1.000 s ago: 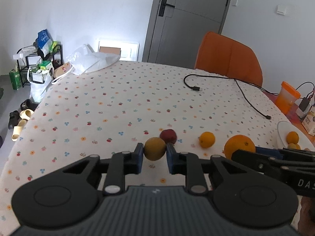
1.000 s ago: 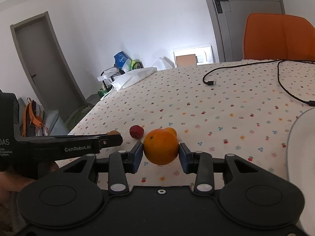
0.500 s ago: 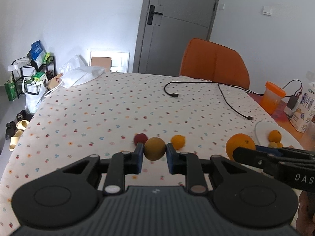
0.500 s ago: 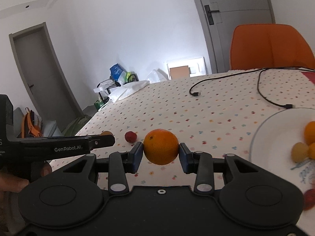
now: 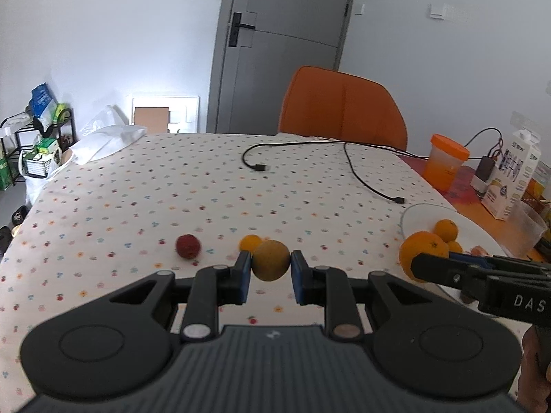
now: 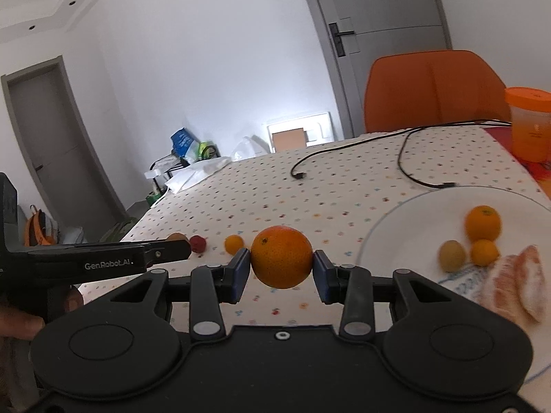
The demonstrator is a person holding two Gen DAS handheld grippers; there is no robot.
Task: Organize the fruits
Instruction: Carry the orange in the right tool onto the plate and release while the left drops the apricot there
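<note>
Brown fruit [image 5: 271, 260] clamped between left gripper [image 5: 269, 277] fingers, big orange [image 6: 281, 256] clamped between right gripper [image 6: 280, 275] fingers

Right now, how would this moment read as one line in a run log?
left gripper: shut on brown fruit | right gripper: shut on large orange | plate: four whole fruits, peeled segments | tablecloth: red fruit, small orange

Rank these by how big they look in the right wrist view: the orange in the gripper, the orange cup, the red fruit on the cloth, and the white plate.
1. white plate
2. orange in the right gripper, though nearness to the camera enlarges it
3. orange cup, farther off, so its true size is unsure
4. red fruit
</note>
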